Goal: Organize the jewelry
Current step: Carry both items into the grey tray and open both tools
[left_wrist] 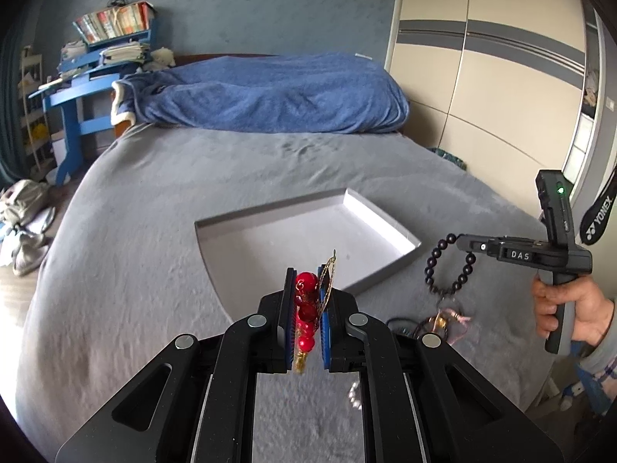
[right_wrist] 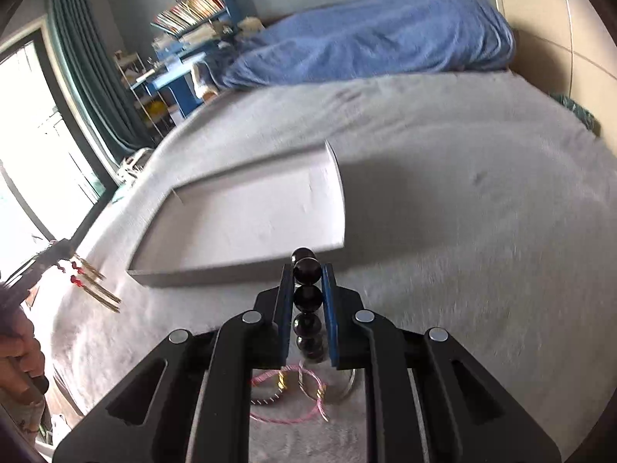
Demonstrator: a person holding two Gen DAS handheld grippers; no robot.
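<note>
While the left hand-held gripper [left_wrist: 306, 308] is clamped narrow on a red bead piece [left_wrist: 306, 310] with thin gold parts, that piece stands upright between its blue pads above the grey bed [left_wrist: 154, 200]. In the right wrist view the same piece shows blurred at the far left, red beads with gold strands hanging off dark gripper tips. Just beyond the left hand-held gripper lies a shallow white tray [left_wrist: 366, 208] on the bed cover, its floor bare. To the right of the tray, the right hand-held gripper [right_wrist: 308, 301] is closed narrow on a black bead bracelet [right_wrist: 307, 301]; from the left wrist view the bracelet's loop hangs from its tips, clear of the bed. A hand [left_wrist: 559, 308] grips the handle of that gripper. Below the bracelet, on the cover near the tray's corner, rest pink cord bracelets [right_wrist: 285, 397] with gold fittings and a thin ring-like piece, tangled together.
</note>
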